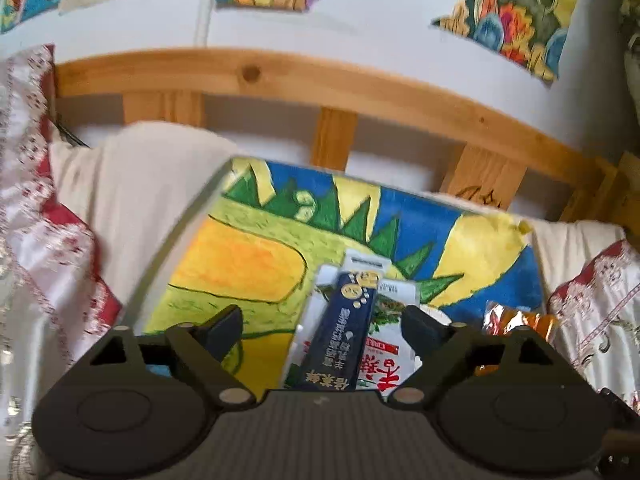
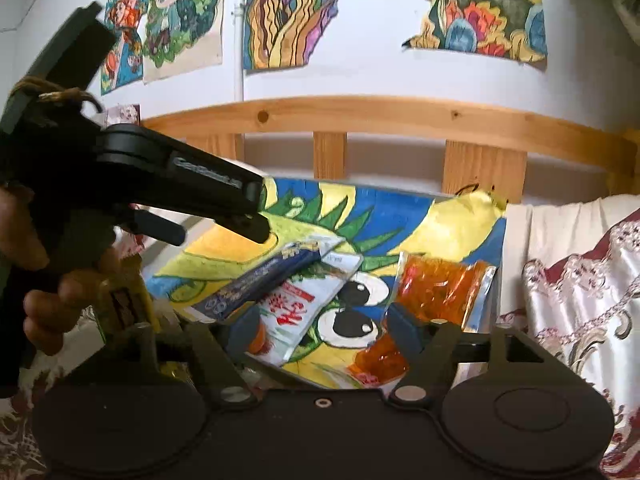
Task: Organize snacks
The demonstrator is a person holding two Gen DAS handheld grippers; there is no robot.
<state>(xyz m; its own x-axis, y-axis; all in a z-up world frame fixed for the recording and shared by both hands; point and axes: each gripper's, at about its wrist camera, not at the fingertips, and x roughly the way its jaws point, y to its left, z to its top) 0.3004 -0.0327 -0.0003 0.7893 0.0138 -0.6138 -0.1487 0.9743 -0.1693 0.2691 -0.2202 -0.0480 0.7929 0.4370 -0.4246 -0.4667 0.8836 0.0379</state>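
Dark blue stick pack [image 1: 345,334]: lies flat on the white pouch [image 1: 386,354], on the painted board [image 1: 248,264]; in your left wrist view it sits between the fingers, slightly right of centre.
Handling, stick pack: likely light, thin and limp, with slick film; expect it to bend if you lift it by one end. Pinch across its narrow width near mid-length.
Long axis, stick pack: in the left wrist view it runs from 6 toward 12 o'clock, leaning slightly to 1; the sealed pale end points away from you.
White pouch: flat, probably soft and slippery; partly covered by the stick pack.
Orange packet [image 2: 438,290]: crinkly clear film at 3 o'clock of the pouch, apart from it.
Left gripper [image 1: 323,326]: fingers spread wide, empty, straddling the stick pack without touching it.
Right gripper [image 2: 326,330]: fingers spread, holding nothing, above the board's near edge.
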